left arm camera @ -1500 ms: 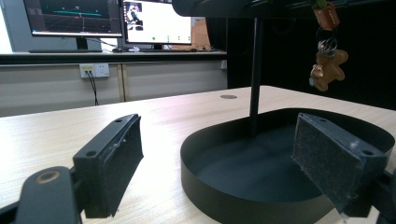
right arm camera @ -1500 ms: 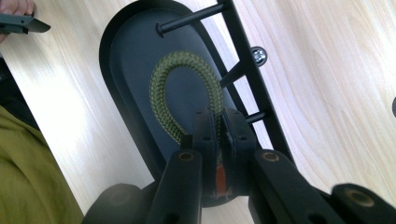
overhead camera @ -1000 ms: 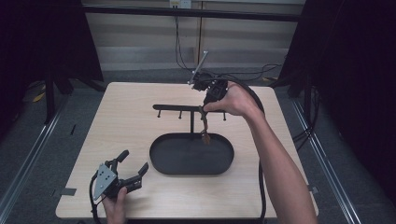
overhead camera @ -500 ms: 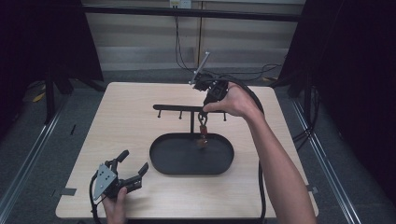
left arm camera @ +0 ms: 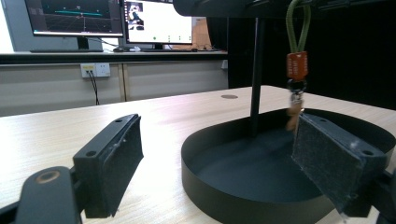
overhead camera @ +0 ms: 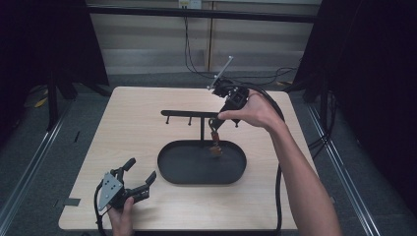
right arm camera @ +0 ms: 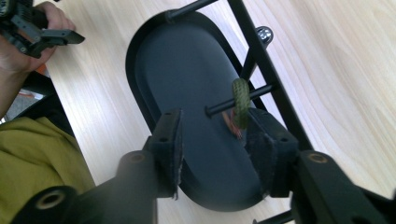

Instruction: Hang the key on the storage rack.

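A black stand has an oval tray [overhead camera: 169, 172] as its base, a post, and a crossbar [overhead camera: 182, 113] with pegs. From one peg hangs a keychain [overhead camera: 215, 140]: a green loop [right arm camera: 240, 95] [left arm camera: 296, 23], an orange tag [left arm camera: 297, 65] and a key [left arm camera: 294, 109] dangling over the tray. My right gripper [overhead camera: 219, 118] [right arm camera: 217, 140] is at that peg, jaws open on either side of the loop without clamping it. My left gripper [overhead camera: 133, 183] [left arm camera: 224, 163] rests open at the table's front left, holding nothing and facing the tray [left arm camera: 219, 186].
The wooden table [overhead camera: 128, 132] has bare room left of the stand. A black cable [overhead camera: 278, 187] runs from the right gripper along the table's right side. Monitors [left arm camera: 79, 18] stand beyond the table in the left gripper view. Dark curtains flank the table.
The keychain rose from low over the tray and now hangs from the crossbar peg. The right gripper stays at the peg. The left gripper has not moved.
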